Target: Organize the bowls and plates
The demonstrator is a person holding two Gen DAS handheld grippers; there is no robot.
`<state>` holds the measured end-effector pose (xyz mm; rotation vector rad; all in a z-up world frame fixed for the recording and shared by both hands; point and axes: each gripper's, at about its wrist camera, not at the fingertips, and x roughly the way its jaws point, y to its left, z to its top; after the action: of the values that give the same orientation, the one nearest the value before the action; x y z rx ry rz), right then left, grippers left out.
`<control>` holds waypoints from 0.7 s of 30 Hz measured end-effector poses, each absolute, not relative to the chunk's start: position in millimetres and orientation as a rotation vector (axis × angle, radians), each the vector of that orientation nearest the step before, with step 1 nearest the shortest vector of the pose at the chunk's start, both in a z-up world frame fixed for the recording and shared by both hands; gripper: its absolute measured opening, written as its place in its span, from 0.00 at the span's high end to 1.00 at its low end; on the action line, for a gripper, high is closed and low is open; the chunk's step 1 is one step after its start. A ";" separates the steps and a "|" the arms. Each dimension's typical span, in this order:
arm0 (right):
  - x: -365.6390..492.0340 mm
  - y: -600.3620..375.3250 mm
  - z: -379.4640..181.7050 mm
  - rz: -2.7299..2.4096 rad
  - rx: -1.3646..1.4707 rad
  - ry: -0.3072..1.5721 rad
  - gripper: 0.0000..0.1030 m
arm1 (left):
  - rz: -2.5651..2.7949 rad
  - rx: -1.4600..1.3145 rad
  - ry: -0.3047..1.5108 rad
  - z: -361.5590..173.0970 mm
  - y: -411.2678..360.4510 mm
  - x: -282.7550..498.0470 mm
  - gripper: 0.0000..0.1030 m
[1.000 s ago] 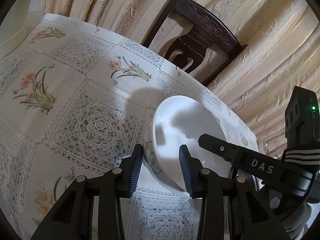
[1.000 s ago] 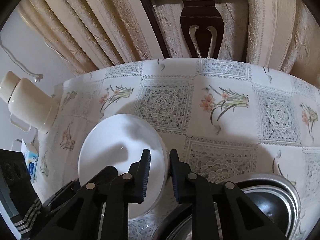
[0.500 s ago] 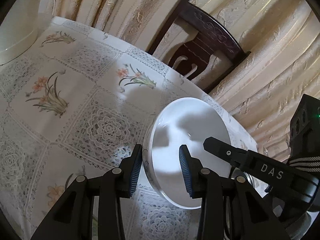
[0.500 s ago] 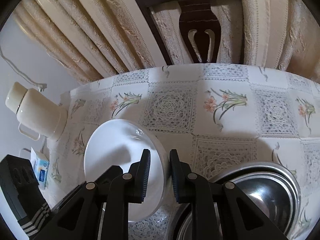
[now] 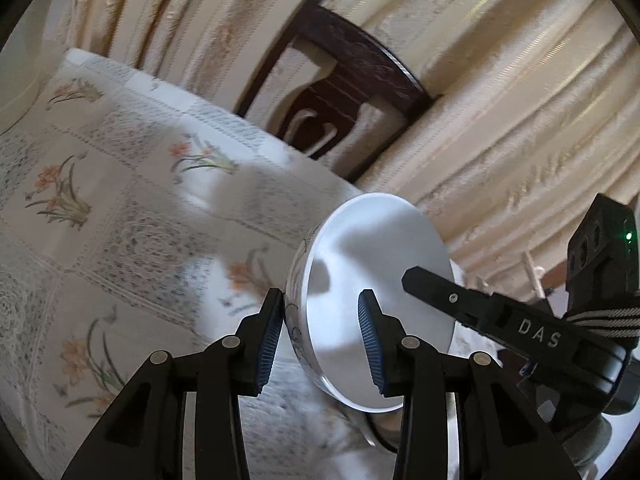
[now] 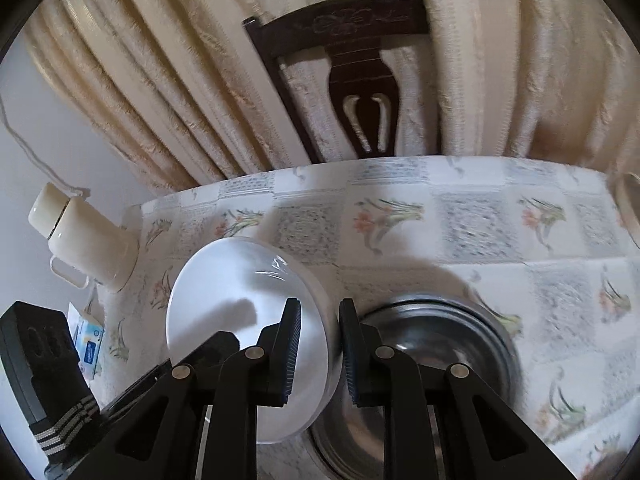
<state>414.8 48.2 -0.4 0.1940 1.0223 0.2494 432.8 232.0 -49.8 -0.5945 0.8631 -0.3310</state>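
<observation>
Held up off the floral tablecloth point(image 6: 472, 216), the white bowl point(image 6: 244, 320) is tilted on edge, its rim pinched from both sides. One finger of the right gripper point(image 6: 320, 352) lies inside the bowl and the other against its outer wall, the jaws nearly closed on the rim. At the opposite rim, the left gripper point(image 5: 320, 348) straddles the wall the same way. Just beside the bowl sit stacked steel bowls point(image 6: 436, 344). A cream thermos point(image 6: 84, 240) stands well apart at the table's edge, and a dark wooden chair point(image 6: 352, 76) stands before the curtains point(image 6: 160, 80).

Glossy white, probably ceramic bowl point(image 6: 240, 320); shiny steel basin point(image 6: 460, 344); carved wood chair point(image 6: 348, 76).
</observation>
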 end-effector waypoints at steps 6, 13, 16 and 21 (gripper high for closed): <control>398.2 18.2 -1.4 0.183 0.235 1.027 0.79 | -0.425 -0.559 0.867 -38.2 206.2 418.2 0.63; 386.7 -6.5 -15.0 0.136 0.277 1.052 0.79 | -0.479 -0.499 0.908 -41.8 177.4 412.1 0.63; 383.3 -15.3 -23.3 0.124 0.301 1.067 0.79 | -0.489 -0.476 0.917 -43.6 169.4 411.2 0.63; 379.3 -24.1 -35.9 0.112 0.328 1.089 0.79 | -0.505 -0.446 0.925 -48.4 161.1 411.2 0.63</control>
<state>379.3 -24.1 -35.9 0.3283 1.0892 0.1124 411.2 161.1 -48.4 -0.4461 0.9254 -0.5046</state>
